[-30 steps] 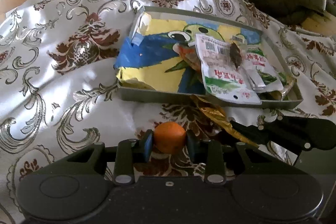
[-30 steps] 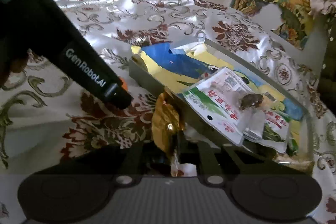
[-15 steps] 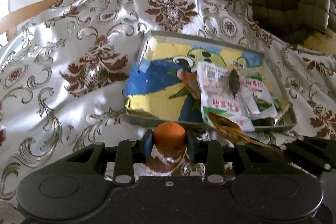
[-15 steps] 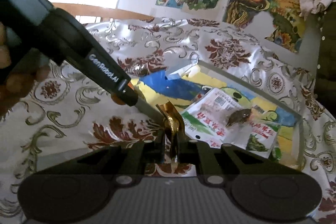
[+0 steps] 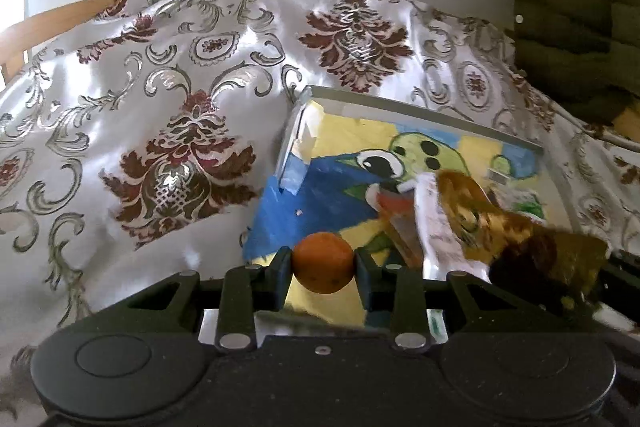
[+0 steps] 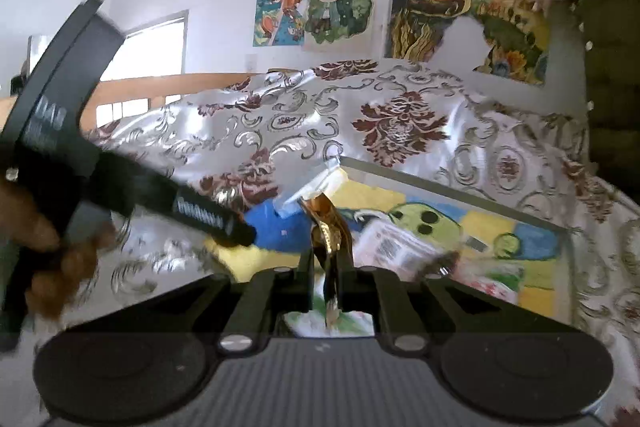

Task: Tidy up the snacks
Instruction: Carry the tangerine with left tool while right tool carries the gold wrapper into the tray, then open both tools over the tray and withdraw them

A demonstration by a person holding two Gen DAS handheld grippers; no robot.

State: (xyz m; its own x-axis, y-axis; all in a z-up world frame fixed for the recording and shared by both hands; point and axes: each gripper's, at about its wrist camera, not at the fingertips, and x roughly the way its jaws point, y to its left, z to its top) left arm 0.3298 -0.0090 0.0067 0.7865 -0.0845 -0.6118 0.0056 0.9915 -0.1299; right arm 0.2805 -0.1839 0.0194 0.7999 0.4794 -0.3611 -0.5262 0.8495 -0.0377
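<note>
Jaws of the left gripper (image 5: 323, 263) pinch an orange fruit (image 5: 323, 262); right gripper (image 6: 329, 277) clamps a gold wrapper (image 6: 326, 223).

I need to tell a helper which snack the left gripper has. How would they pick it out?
On the patterned tablecloth sits a grey tray lined with a cartoon picture. At its near edge, the left gripper clamps a small orange fruit: round and plain, unlike the flat packets.

bare blue-yellow tray floor (image 5: 320, 211) on the left, snack packets (image 6: 400, 247) crowding its right side
</note>
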